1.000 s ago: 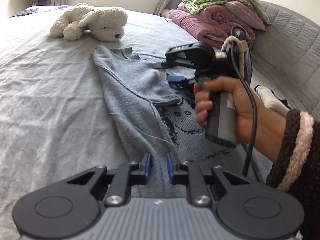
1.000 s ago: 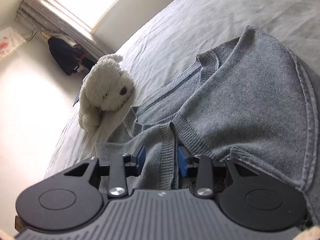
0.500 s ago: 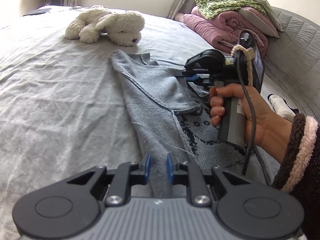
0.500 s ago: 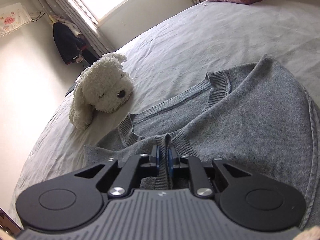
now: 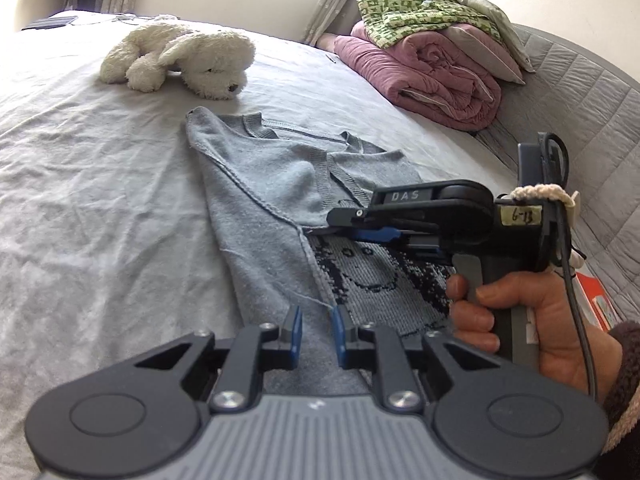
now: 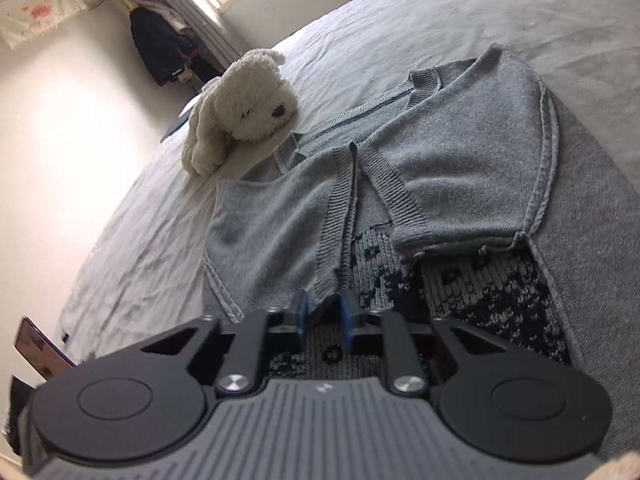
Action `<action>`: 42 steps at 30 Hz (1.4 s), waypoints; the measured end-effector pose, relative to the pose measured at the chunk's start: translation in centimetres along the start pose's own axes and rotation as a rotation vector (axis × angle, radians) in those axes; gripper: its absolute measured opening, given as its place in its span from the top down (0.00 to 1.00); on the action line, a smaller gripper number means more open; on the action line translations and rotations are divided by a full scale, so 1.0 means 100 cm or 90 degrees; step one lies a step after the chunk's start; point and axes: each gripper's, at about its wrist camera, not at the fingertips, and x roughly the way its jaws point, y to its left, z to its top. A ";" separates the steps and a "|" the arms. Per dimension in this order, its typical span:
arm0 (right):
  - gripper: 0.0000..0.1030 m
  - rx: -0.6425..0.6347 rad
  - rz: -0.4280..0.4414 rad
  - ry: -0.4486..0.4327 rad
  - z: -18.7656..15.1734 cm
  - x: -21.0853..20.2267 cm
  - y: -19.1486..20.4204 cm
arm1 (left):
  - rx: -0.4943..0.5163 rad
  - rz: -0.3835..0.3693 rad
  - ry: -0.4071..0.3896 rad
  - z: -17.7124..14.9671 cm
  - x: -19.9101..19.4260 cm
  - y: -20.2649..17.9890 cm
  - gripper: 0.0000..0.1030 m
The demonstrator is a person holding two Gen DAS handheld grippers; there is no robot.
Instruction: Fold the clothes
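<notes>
Grey sweater mid-bed, both sleeves folded in over its chest.

Left gripper [image 5: 316,330] stands part open, empty, over the sweater [image 5: 256,216] hem. Right gripper [image 6: 323,314], narrowly open, holds nothing, its sleeve cuff just beyond the fingertips. Likely next: fold hem toward collar, gripping both bottom corners.

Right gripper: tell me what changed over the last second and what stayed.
The right gripper closed on the sweater's ribbed cuff, drew the sleeve back over the chest, and has now opened, letting it go. The left gripper stayed open over the hem; the stuffed dog never moved.
</notes>
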 end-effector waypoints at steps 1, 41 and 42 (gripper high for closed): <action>0.95 -0.025 -0.018 -0.003 0.000 0.000 0.005 | 0.001 -0.005 0.004 0.000 0.000 0.000 0.84; 0.59 -0.151 -0.091 -0.018 0.011 -0.066 -0.004 | 0.004 -0.024 0.125 -0.012 0.021 -0.007 0.78; 0.59 -0.144 -0.092 -0.015 0.007 -0.076 -0.010 | 0.008 -0.022 0.124 -0.013 0.020 -0.009 0.78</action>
